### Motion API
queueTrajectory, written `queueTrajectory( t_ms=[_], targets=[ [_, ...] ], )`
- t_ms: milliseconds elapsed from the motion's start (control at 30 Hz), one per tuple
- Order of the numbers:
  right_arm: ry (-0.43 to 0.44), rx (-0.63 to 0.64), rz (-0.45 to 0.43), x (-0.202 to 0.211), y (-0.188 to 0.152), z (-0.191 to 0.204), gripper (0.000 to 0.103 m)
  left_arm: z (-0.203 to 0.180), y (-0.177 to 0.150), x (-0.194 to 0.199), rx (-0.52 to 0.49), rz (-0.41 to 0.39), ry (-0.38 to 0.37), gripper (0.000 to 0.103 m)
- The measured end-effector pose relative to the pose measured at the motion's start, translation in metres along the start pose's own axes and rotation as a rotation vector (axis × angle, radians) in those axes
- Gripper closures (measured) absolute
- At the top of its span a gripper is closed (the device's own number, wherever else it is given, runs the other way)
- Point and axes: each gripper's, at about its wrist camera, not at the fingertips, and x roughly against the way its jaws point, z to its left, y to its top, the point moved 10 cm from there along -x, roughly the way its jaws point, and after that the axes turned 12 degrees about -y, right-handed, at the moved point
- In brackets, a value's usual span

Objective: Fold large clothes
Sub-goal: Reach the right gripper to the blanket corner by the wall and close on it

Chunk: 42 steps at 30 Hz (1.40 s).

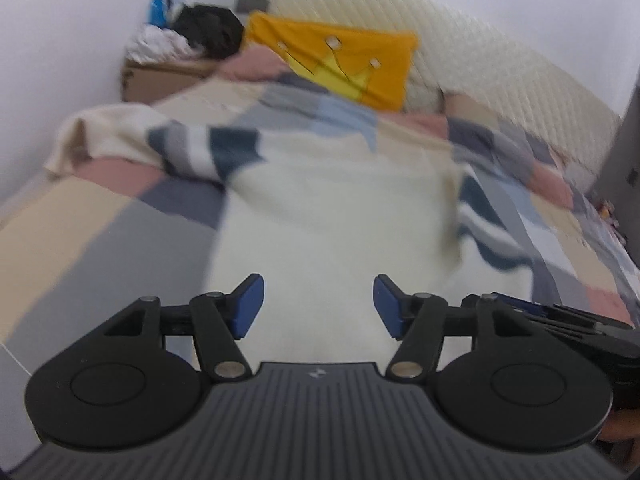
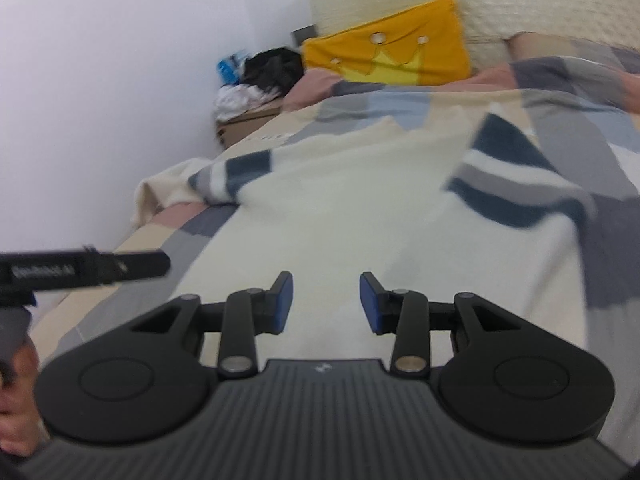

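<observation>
A large cream sweater point(image 1: 320, 208) with dark blue and grey stripes on its sleeves lies spread on the patchwork bed cover point(image 1: 80, 232). Its left sleeve point(image 1: 168, 144) reaches toward the bed's left edge. In the right wrist view the same sweater point(image 2: 360, 216) fills the middle, its right sleeve point(image 2: 520, 184) folded inward. My left gripper point(image 1: 319, 306) hovers above the sweater's near part, open, with nothing between its blue pads. My right gripper point(image 2: 326, 303) also stands open over the cloth, empty. The left gripper's body point(image 2: 84, 268) shows at the right wrist view's left edge.
An orange crown pillow point(image 1: 344, 60) leans on the quilted headboard point(image 1: 480, 64). A cardboard box point(image 1: 160, 76) with dark and white clothes stands by the wall at the bed's far left. A hand point(image 2: 16, 412) shows at the lower left of the right wrist view.
</observation>
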Motion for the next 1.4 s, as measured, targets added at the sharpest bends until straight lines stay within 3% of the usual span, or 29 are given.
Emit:
queueTrajectory(
  t_ms=[167, 367, 700, 767, 833, 867, 1133, 1267, 1400],
  targets=[
    [0.092, 0.132, -0.019, -0.035, 0.04, 0.054, 0.062, 0.04, 0.02, 0.018, 0.024, -0.04, 0.087, 0.033],
    [0.226, 0.332, -0.018, -0.088, 0.077, 0.138, 0.063, 0.081, 0.016, 0.017, 0.072, -0.006, 0.115, 0.033],
    [0.326, 0.601, -0.041, -0.182, 0.087, 0.263, 0.064, 0.144, 0.007, 0.017, 0.202, -0.019, 0.157, 0.033],
    [0.332, 0.67, -0.059, -0.198, 0.084, 0.286, 0.059, 0.155, 0.003, 0.018, 0.246, -0.032, 0.158, 0.033],
    [0.356, 0.708, -0.08, -0.211, 0.082, 0.309, 0.041, 0.167, 0.0, 0.019, 0.285, -0.044, 0.166, 0.033],
    [0.368, 0.722, -0.099, -0.217, 0.081, 0.322, 0.04, 0.173, -0.003, 0.018, 0.304, -0.045, 0.169, 0.033],
    [0.326, 0.9, -0.223, -0.267, 0.075, 0.398, 0.04, 0.217, -0.021, 0.012, 0.441, -0.062, 0.214, 0.033],
    [0.27, 0.953, -0.311, -0.283, 0.08, 0.428, 0.04, 0.226, -0.031, 0.004, 0.486, -0.051, 0.197, 0.033],
    [0.246, 0.998, -0.331, -0.295, 0.079, 0.451, 0.04, 0.229, -0.039, 0.002, 0.513, -0.05, 0.194, 0.033]
  ],
)
